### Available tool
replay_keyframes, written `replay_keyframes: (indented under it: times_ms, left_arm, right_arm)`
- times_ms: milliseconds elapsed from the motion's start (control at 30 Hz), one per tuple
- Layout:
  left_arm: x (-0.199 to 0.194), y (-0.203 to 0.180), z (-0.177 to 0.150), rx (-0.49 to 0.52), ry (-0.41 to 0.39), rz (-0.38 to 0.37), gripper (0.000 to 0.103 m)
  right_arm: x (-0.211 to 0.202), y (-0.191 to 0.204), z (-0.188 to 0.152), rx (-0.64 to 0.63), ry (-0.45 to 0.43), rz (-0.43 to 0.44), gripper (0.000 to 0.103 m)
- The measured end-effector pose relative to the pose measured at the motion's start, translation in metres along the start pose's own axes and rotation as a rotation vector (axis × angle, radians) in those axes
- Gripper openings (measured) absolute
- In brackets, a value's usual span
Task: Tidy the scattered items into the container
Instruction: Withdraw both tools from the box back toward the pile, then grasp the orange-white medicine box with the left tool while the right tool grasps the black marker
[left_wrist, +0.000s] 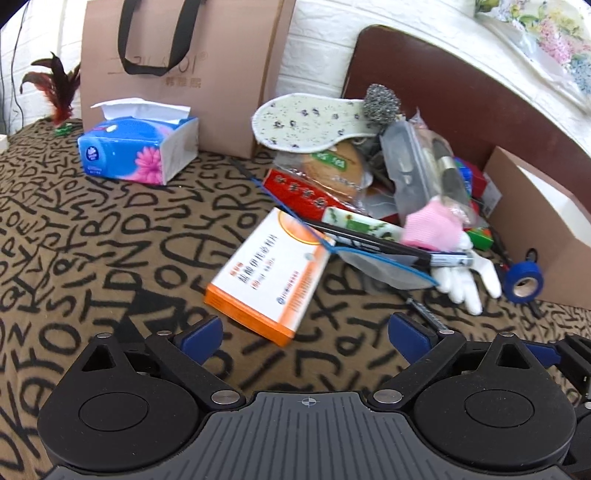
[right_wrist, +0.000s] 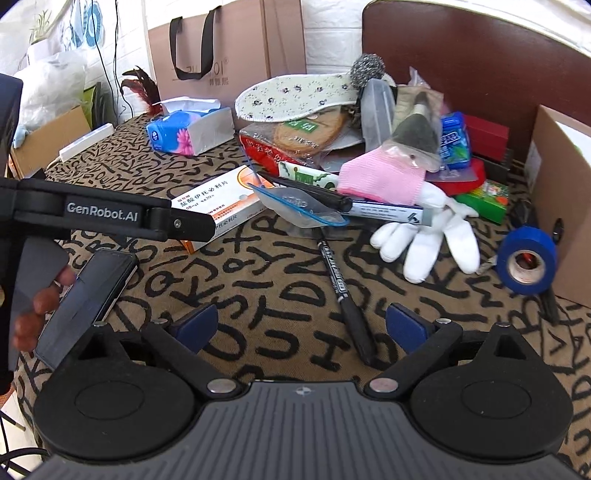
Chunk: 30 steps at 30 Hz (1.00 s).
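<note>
A pile of scattered items lies on the letter-patterned cloth: an orange-and-white medicine box (left_wrist: 269, 277) (right_wrist: 218, 205), a black marker pen (right_wrist: 343, 291), a white glove with pink cuff (right_wrist: 424, 229) (left_wrist: 454, 254), a roll of blue tape (right_wrist: 526, 260) (left_wrist: 524, 282), a flowered insole (left_wrist: 310, 123) (right_wrist: 295, 96) and a steel scourer (left_wrist: 380, 103). An open cardboard box (right_wrist: 561, 184) (left_wrist: 535, 221) stands at the right. My left gripper (left_wrist: 304, 336) is open and empty, just short of the medicine box. My right gripper (right_wrist: 297, 326) is open and empty, with the marker's near end between its fingers.
A blue tissue pack (left_wrist: 136, 147) (right_wrist: 192, 131) and a brown paper bag (left_wrist: 177, 70) (right_wrist: 229, 51) stand at the back. A dark headboard (right_wrist: 472, 55) rises behind the pile. The left gripper's body (right_wrist: 103, 214) and the hand holding it fill the right view's left side.
</note>
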<state>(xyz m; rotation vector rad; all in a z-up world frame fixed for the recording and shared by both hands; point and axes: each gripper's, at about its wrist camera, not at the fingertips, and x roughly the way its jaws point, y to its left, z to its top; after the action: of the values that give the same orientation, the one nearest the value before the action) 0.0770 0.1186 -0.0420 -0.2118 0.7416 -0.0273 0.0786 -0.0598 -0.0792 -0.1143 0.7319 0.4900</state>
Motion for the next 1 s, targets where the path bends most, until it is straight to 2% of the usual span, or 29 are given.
replay_keyframes:
  times_ms: [300,567,867,1000]
  left_arm:
    - [0.032,0.005,0.009,0.022,0.041,-0.001,0.101]
    - [0.05,0.009,0.016,0.034,0.057,0.028,0.101]
    - [0.041,0.021,0.022,0.058,0.033,0.042,0.102]
    - [0.049,0.02,0.027,0.103,0.035,0.058,0.102]
  right_arm:
    - [0.019,-0.008,-0.001,0.021,0.043,-0.02,0.093]
    - [0.03,-0.017,0.002,0.018,0.055,-0.062,0.073]
    - [0.031,-0.018,0.004,0.002,0.047,-0.057,0.067]
    - [0.033,-0.017,0.005,-0.007,0.044,-0.055,0.065]
